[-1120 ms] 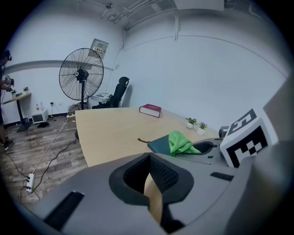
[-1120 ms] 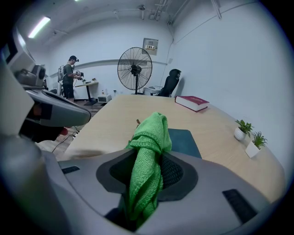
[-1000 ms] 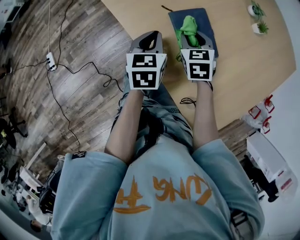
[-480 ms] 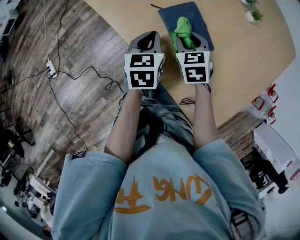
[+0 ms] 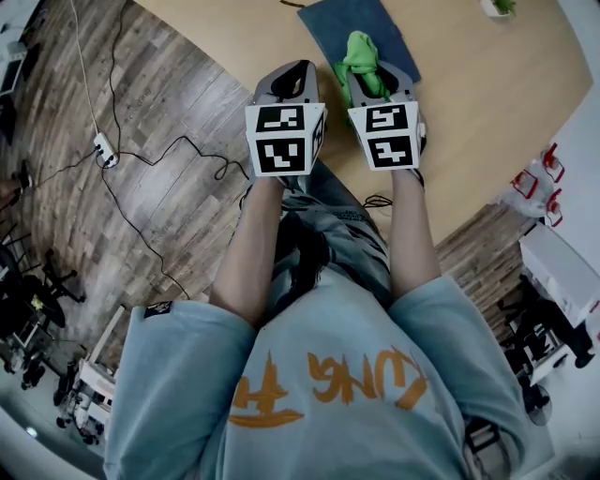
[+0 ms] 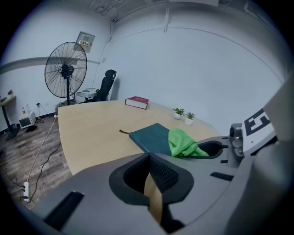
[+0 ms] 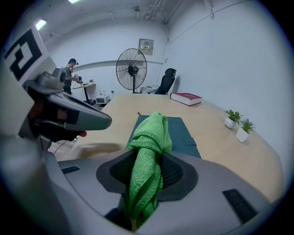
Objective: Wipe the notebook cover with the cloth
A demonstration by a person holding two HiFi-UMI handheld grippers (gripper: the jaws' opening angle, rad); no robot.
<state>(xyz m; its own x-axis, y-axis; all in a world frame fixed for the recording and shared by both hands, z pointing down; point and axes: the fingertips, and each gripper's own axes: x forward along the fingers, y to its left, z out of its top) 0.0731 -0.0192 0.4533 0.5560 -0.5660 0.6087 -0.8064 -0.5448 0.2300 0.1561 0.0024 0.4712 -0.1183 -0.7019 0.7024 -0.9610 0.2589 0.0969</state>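
While the head view shows only the green cloth (image 5: 359, 58) poking out ahead of the right gripper (image 5: 367, 82), the right gripper view makes plain that its fingers are clamped on the fabric, which bunches upward between them. Beneath it the dark teal notebook (image 5: 330, 21) lies flat on the table (image 5: 487, 103), near the edge; whether cloth touches cover I cannot tell. The left gripper (image 5: 292, 82) sits just beside the right, and its own view shows the fingers pressed together with nothing between. Only the gripper views reveal the red book (image 7: 186, 98) and standing fan (image 7: 132, 69); only the right one shows a person (image 7: 70, 73) at a far desk.
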